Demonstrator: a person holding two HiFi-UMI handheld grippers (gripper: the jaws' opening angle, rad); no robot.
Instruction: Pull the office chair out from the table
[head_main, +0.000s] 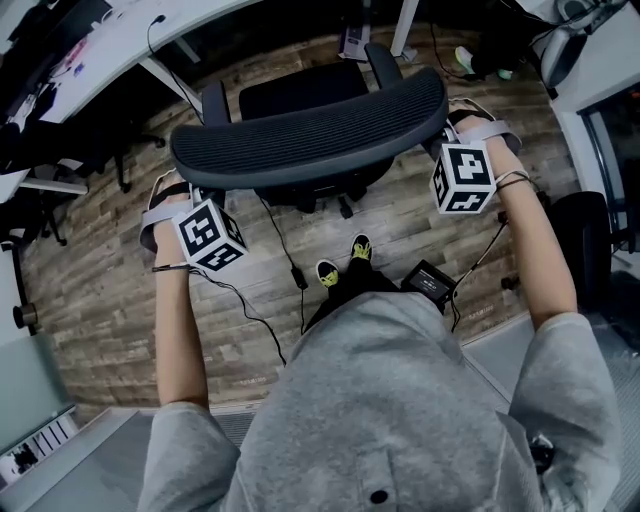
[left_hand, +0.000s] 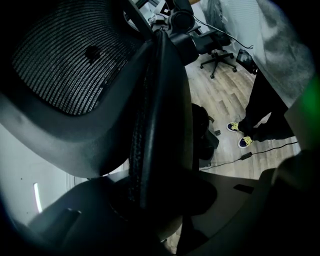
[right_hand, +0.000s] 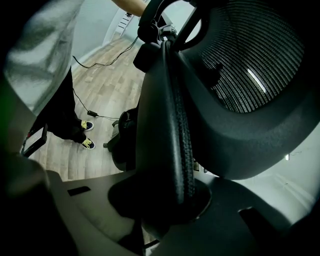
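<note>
The black office chair stands on the wood floor, its mesh backrest (head_main: 310, 135) facing me and its seat (head_main: 300, 92) toward the white table (head_main: 120, 40). My left gripper (head_main: 180, 192) is shut on the backrest's left edge. My right gripper (head_main: 447, 135) is shut on its right edge. In the left gripper view the backrest's padded rim (left_hand: 160, 120) runs straight between the jaws of the left gripper (left_hand: 157, 200). The right gripper view shows the same: the rim (right_hand: 172, 125) sits in the right gripper (right_hand: 165, 202).
My shoes (head_main: 342, 262) are just behind the chair. A black box (head_main: 430, 282) and cables (head_main: 250, 310) lie on the floor. Another white desk (head_main: 610, 60) and a dark chair (head_main: 590, 240) stand at the right. Chair legs (head_main: 40, 215) show at the left.
</note>
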